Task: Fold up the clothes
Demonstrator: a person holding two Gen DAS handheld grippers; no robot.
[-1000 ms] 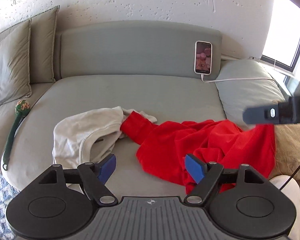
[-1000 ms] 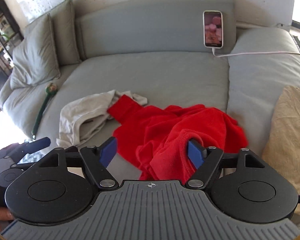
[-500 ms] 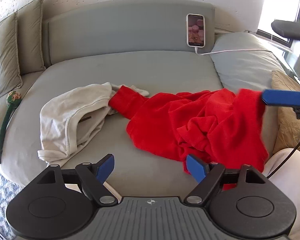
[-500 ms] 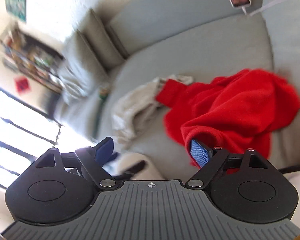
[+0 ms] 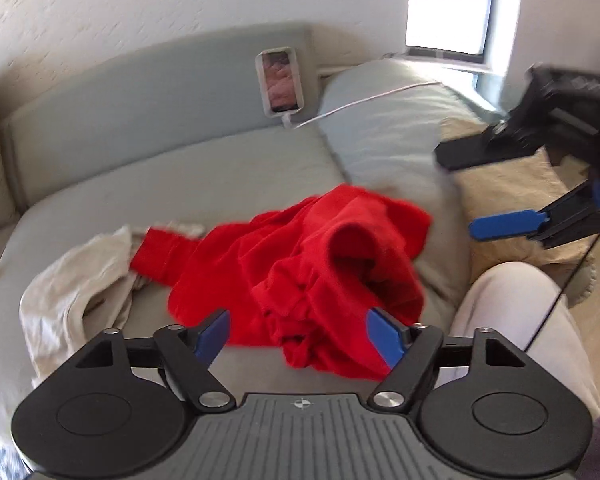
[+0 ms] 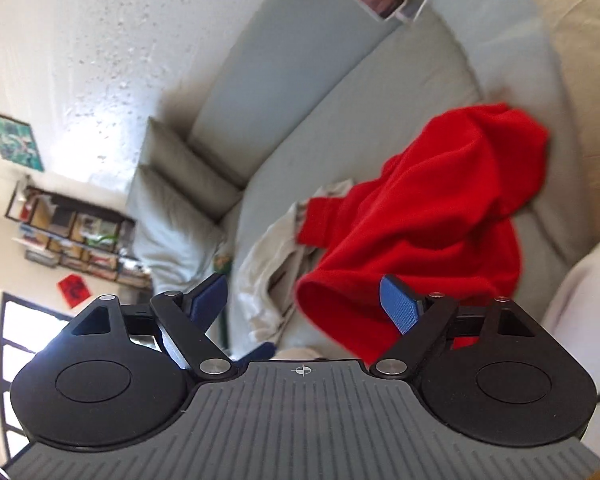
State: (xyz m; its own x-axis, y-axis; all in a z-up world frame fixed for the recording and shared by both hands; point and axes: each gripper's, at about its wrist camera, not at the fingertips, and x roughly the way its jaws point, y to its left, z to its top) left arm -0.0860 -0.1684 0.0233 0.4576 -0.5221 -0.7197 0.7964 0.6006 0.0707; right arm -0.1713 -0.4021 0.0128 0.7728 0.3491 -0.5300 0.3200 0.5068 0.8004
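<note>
While both hand-held grippers gape, two garments [image 5: 300, 272] (red, cream) lie crumpled.

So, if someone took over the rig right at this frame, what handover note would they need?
Left hand-held gripper: open, empty, low over the near edge of the red sweater.
Right hand-held gripper: open, empty, raised off to the right.
The sweater lies crumpled on the sofa seat, one sleeve overlapping the cream garment, also bunched.
Done: nothing folded.
Left: spread and fold both.

Grey sofa [image 5: 188, 184] under white wall [image 5: 140, 8], bright window [image 5: 448, 4].
</note>
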